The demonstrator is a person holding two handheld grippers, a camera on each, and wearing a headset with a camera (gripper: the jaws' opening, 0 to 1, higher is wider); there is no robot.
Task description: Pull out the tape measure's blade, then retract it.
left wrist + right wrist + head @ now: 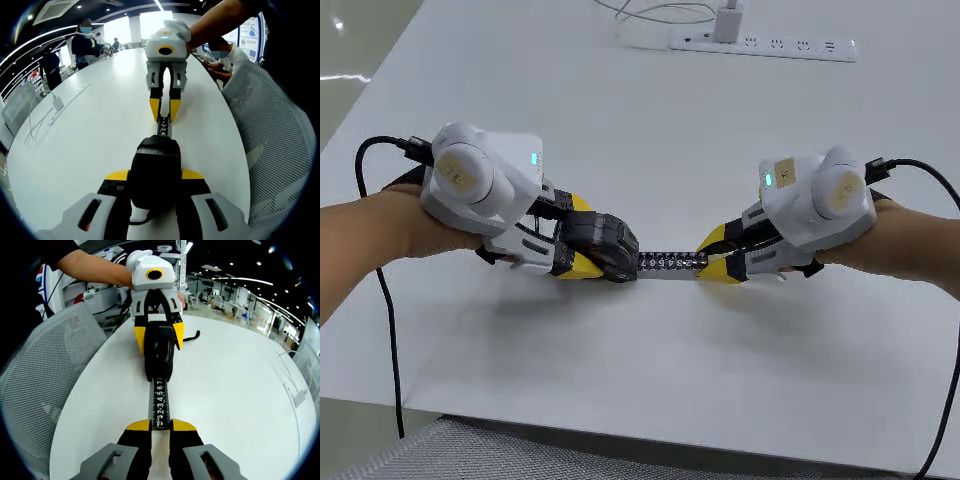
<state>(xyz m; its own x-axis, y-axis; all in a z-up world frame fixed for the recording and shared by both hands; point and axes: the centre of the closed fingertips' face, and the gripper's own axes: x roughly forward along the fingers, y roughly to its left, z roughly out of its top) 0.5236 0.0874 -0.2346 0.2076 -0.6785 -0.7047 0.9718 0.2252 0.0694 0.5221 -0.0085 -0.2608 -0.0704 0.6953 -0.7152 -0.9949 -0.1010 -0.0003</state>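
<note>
Now left tongs (582,238) clamp case (608,243), right tongs (719,254) blade (672,262) (partly out)

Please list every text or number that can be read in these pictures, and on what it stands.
"2 3 4 5 6 7": on the tape blade, right gripper view, counting from the right tool toward the case.
Blade digits in the other views and the background posters: too blurred to read.

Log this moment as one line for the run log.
left gripper: shut on tape measure | right gripper: shut on blade end | blade: short stretch out, spanning both grippers
</note>
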